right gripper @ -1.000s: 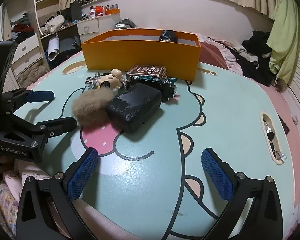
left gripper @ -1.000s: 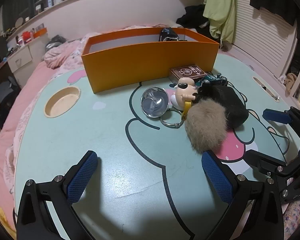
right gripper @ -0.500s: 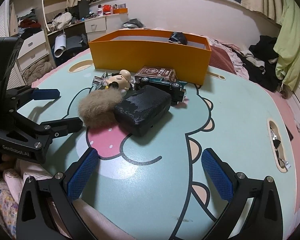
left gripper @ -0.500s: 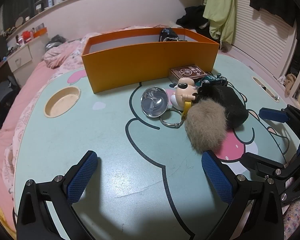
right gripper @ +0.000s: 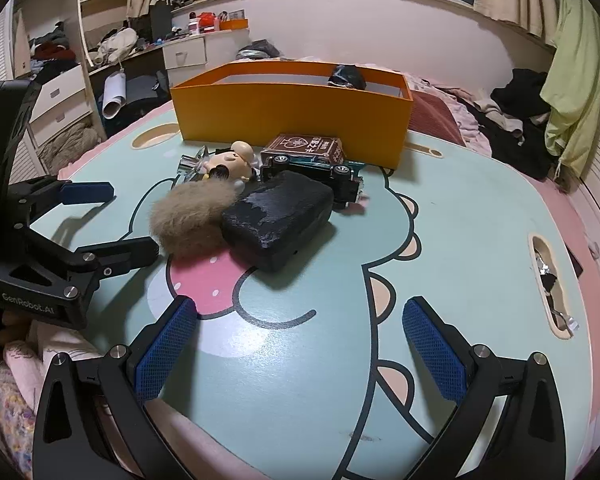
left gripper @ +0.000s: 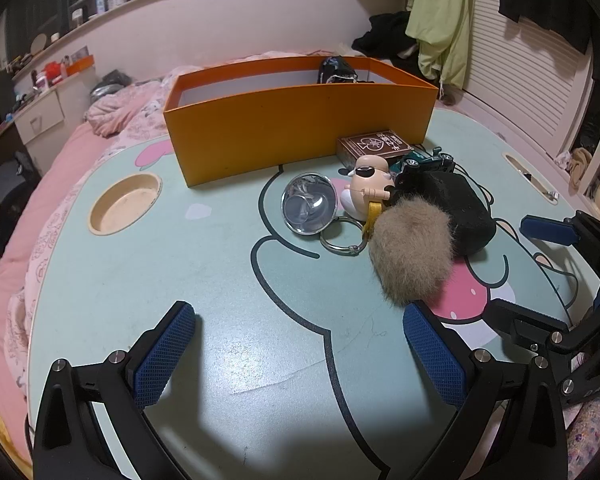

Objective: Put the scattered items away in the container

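Fur pompom (left gripper: 412, 250) beside black case (left gripper: 456, 208) | orange box (left gripper: 300, 128) behind | both hand-held grippers apart, empty

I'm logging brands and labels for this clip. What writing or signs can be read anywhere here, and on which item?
"GenRobot.AI": on the body of the left gripper, seen from the right wrist.
A spade sign: on top of the brown card box; the characters beside it are too small to read.
A heart sign: on the same box's top, from the right wrist.
Bottles on the back ledge: too blurred to read.
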Demonstrator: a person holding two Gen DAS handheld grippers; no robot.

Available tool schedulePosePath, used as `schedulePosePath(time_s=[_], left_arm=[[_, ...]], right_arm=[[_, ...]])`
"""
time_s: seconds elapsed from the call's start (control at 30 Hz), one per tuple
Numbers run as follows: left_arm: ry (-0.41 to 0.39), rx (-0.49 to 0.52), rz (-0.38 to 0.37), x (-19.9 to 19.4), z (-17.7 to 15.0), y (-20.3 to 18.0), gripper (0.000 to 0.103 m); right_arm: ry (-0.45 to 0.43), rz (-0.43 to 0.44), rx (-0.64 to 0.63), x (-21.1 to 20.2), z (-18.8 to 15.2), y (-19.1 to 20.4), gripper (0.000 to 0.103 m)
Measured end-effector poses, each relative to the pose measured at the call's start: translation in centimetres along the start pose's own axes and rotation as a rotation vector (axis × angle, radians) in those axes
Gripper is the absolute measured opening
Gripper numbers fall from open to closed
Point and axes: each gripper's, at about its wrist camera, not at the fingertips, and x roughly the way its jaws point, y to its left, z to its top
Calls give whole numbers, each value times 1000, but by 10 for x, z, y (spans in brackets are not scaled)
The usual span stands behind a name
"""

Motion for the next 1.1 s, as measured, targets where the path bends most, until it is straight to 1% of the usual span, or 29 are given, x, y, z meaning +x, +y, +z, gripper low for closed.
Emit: schedulePosePath(time_s=[0.13, 0.43, 0.57, 0.63, 0.77, 0.83, 0.93, 1.1], left_arm=[[0, -1, 0, 0, 0, 0, 103], [0, -2, 0, 0, 0, 0, 103], [0, -2, 0, 0, 0, 0, 103], [0, -2, 0, 0, 0, 0, 103], [0, -3, 0, 0, 0, 0, 103], [0, -2, 0, 0, 0, 0, 103], [0, -3, 0, 0, 0, -1, 103], [0, -3, 0, 0, 0, 0, 103]], right_arm=[[-3, -10, 8, 0, -1, -2, 103], [-23, -68, 10, -6, 3, -1, 102], [-39, -92, 36, -9, 10, -5, 100], [-47, -84, 65, -10, 15, -10, 99], [-40, -35, 144, -8, 25, -20, 93], [-35, -13, 181, -5, 31, -23, 92], [-32, 18, 211, -2, 36, -24, 90], [-8, 37, 267, 8, 46, -23, 76]])
